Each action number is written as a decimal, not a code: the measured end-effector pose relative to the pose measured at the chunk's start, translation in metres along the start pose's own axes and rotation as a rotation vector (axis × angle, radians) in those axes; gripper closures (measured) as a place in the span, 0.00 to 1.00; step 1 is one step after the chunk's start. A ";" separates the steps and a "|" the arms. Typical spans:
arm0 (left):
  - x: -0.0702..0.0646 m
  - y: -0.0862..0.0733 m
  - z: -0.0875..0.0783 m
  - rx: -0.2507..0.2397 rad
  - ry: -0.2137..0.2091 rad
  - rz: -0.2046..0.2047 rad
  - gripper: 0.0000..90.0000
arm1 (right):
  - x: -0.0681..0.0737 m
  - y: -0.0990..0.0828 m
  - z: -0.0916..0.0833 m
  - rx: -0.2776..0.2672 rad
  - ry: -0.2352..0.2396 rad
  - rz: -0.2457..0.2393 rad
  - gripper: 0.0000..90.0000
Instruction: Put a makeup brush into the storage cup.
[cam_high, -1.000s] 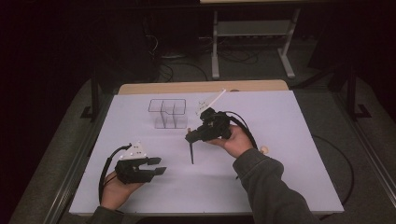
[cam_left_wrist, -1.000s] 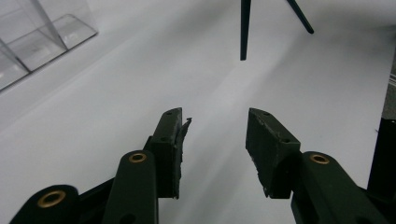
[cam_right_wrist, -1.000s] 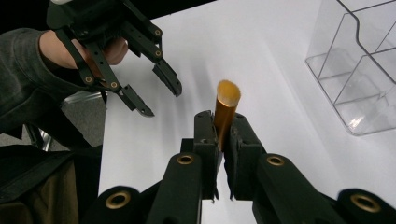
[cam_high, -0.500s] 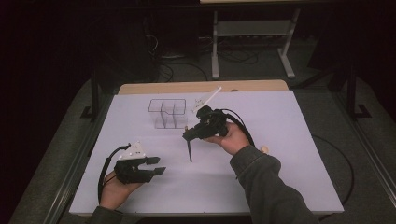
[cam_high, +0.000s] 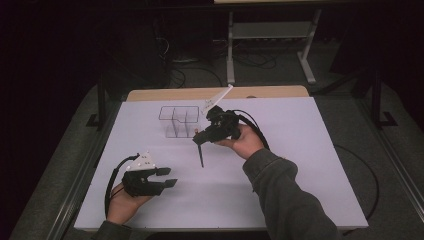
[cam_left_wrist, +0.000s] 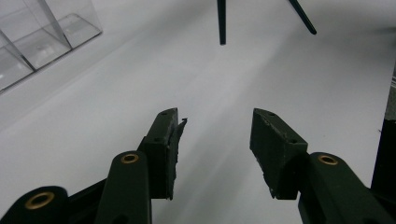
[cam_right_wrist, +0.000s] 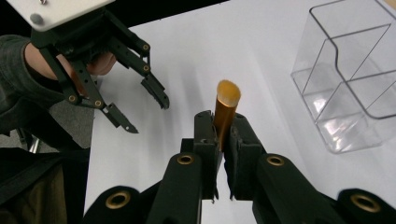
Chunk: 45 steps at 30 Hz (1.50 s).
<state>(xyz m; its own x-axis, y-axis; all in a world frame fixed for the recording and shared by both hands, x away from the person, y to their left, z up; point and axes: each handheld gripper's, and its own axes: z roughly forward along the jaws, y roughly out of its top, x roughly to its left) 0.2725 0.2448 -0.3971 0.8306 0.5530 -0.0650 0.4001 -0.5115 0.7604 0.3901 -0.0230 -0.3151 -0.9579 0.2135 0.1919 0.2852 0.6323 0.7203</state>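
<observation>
Clamping a slim dark pen with an amber end (cam_right_wrist: 226, 112), my right gripper (cam_high: 202, 140) holds it tilted above the white tabletop (cam_high: 300, 165), just short of the clear plastic divided organiser box (cam_high: 179, 121). Pickup looks done; dropping it into a compartment remains. My left gripper (cam_high: 167, 177), jaws just spreading and empty, rests near me.

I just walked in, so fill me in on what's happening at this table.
A person works two hand-held grippers over a white table. The right gripper is shut on a thin dark stick with an orange end, held above the table beside a clear divided box. The left gripper holds nothing; its fingers have just been opening.
</observation>
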 end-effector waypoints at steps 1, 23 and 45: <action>0.000 0.000 0.000 -0.001 0.001 -0.001 0.57 | -0.002 0.004 0.001 0.003 -0.004 -0.014 0.92; 0.004 -0.003 -0.002 -0.015 0.015 -0.025 0.52 | -0.027 0.045 0.015 0.030 -0.034 -0.008 0.92; 0.005 -0.004 -0.004 -0.029 0.017 -0.041 0.50 | -0.047 0.074 0.015 0.023 -0.070 -0.009 0.92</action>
<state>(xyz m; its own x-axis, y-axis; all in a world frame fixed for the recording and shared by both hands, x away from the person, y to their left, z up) 0.2738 0.2522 -0.3981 0.8071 0.5842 -0.0853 0.4218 -0.4694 0.7757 0.4567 0.0252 -0.2806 -0.9560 0.2591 0.1377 0.2782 0.6509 0.7064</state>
